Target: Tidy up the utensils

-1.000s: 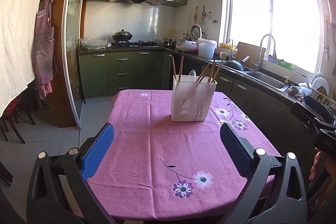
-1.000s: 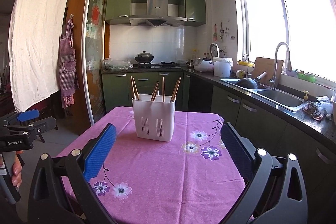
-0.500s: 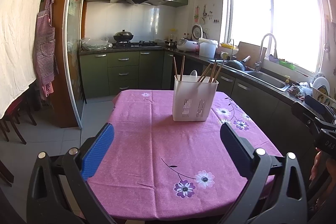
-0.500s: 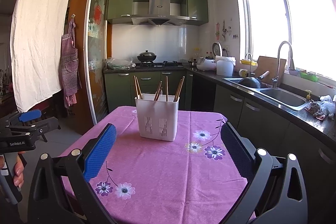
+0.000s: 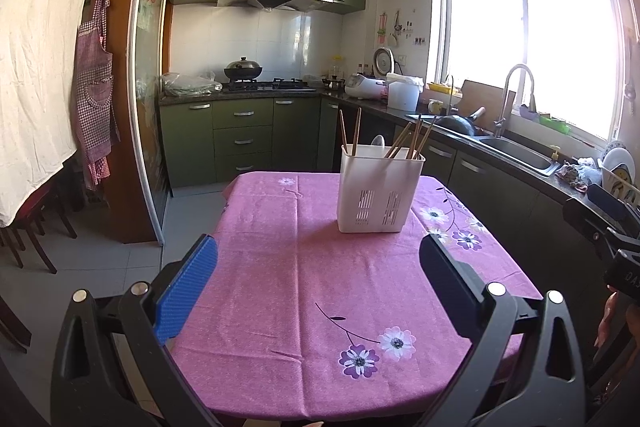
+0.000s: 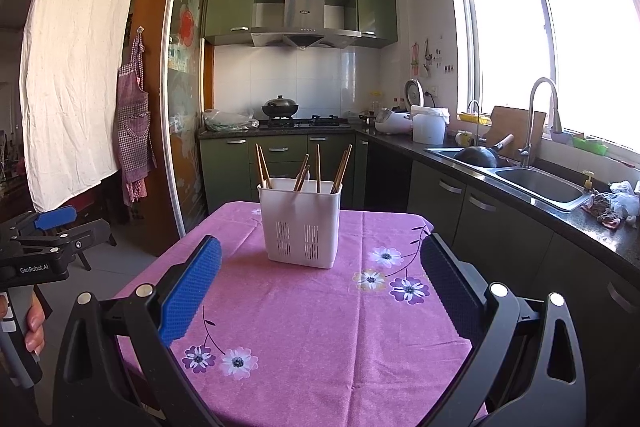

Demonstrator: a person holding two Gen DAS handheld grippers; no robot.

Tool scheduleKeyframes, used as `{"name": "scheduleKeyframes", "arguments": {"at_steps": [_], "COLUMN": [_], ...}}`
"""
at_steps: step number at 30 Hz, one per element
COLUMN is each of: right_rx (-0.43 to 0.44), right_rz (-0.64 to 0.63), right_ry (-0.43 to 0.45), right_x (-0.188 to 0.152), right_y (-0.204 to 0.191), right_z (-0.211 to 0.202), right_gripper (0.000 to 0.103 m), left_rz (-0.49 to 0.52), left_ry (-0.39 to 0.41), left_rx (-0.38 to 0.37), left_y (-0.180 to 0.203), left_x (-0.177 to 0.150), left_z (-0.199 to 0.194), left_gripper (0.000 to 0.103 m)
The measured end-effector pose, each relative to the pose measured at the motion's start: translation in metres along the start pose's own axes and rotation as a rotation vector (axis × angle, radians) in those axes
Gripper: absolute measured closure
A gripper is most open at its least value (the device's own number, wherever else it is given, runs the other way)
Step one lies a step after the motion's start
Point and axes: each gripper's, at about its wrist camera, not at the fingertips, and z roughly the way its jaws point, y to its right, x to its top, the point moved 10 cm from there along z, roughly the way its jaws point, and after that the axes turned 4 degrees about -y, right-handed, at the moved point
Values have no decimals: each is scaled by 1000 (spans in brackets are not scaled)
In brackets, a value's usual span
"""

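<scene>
- Left tongs [image 5: 318,275]: spread wide, holding nothing, above the pink floral-clothed worktop [image 5: 280,287].
- Right tongs [image 6: 320,277]: equally wide, empty.
- White slotted plastic utensil holder [image 6: 300,223] with wooden chopsticks [image 6: 318,167] stands ahead of both.

Place: we see a home kitchen.
Evidence: green cabinets [image 6: 280,151], range hood [image 6: 304,27], sink [image 6: 540,183], cloth-covered table [image 6: 320,327].
</scene>
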Motion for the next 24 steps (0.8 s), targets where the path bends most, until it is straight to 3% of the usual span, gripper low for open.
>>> {"name": "scheduleKeyframes", "arguments": {"at_steps": [24], "right_rx": [3], "right_rz": [-6], "right_ry": [-18], "right_x": [-7], "right_y": [6], "right_z": [8], "right_gripper": [5], "left_rz": [9], "left_ry": [-41], "left_rx": [-8], "left_y": [3], "left_x": [-5], "left_z": [8], "left_gripper": [7]}}
